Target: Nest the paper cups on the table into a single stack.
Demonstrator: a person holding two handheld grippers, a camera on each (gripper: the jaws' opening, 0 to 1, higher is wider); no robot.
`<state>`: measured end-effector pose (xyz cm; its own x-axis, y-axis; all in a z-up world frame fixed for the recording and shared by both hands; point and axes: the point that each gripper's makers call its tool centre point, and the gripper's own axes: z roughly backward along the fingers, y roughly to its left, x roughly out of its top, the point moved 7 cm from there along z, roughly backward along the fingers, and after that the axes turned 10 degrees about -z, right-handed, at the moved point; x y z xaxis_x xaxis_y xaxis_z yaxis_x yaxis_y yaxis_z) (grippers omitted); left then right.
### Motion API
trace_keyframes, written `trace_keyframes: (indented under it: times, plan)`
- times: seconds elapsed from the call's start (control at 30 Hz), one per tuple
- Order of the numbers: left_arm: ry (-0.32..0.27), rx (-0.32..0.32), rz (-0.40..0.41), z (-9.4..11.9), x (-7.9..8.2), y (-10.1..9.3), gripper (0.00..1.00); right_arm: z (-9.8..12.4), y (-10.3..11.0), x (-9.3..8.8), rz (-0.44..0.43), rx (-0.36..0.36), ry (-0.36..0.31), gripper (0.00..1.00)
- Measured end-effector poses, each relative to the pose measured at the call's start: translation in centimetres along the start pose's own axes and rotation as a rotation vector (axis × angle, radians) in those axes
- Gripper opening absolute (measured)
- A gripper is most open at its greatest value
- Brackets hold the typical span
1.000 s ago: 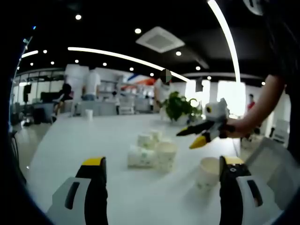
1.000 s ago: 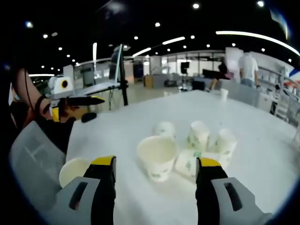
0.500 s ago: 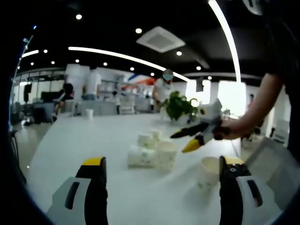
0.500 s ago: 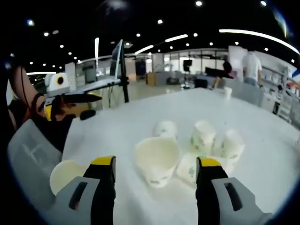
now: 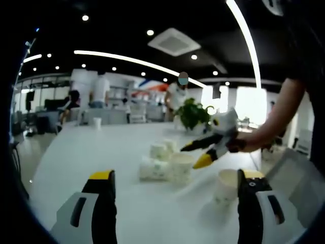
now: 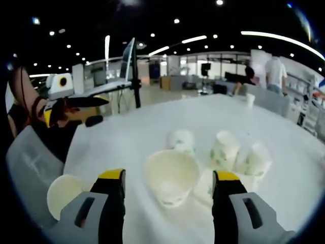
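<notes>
Right gripper (image 6: 167, 183): jaws spread, empty, framing the nearest upright white paper cup (image 6: 171, 175) for pickup.
Left gripper (image 5: 175, 183): released, idle.
Cup cluster (image 6: 223, 155): unstacked, mid white table (image 6: 203, 114).
Lone cup (image 5: 225, 187): near right.

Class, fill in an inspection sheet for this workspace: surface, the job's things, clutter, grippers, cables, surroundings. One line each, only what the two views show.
Surface: white table, bare around the cups.
Job's things: upright open cup nearest the right gripper; cluster of cups behind it, some upside down; lone cup near the table edge.
Clutter: clear plastic bin at the edge.
Grippers: left gripper open, empty; right gripper open, empty, over the cups.
Cables: nothing seen.
Surroundings: open office, potted plant, people in the distance.
</notes>
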<state>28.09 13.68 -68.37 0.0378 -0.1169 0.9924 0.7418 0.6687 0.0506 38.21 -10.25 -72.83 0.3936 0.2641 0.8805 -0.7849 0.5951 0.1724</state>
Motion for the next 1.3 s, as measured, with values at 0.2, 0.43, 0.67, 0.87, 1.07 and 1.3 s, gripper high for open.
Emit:
trace_keyframes:
  times: [0.2,0.43,0.67,0.87,1.07,1.3]
  plan:
    - [0.004,0.004,0.002,0.1,0.0,0.2,0.98,-0.7,-0.2,0.0,-0.009,0.003,0.006,0.66]
    - [0.003,0.01,0.002,0.1,0.0,0.5,0.98,-1.1,-0.3,-0.3,-0.011,0.001,0.018,0.62]
    - [0.009,0.012,0.005,0.3,-0.2,0.6,0.98,-1.1,-0.3,-0.5,0.002,0.003,0.032,0.55]
    - [0.014,0.013,0.004,0.4,-0.3,0.7,0.98,-1.1,-0.4,-0.6,0.012,0.008,0.04,0.48]
    - [0.013,0.012,0.005,0.5,-0.3,0.7,0.97,-1.1,-0.4,-0.6,-0.001,0.005,0.034,0.46]
    - [0.017,0.009,0.008,0.5,-0.4,0.7,0.97,-1.0,-0.4,-0.6,-0.016,0.007,0.03,0.45]
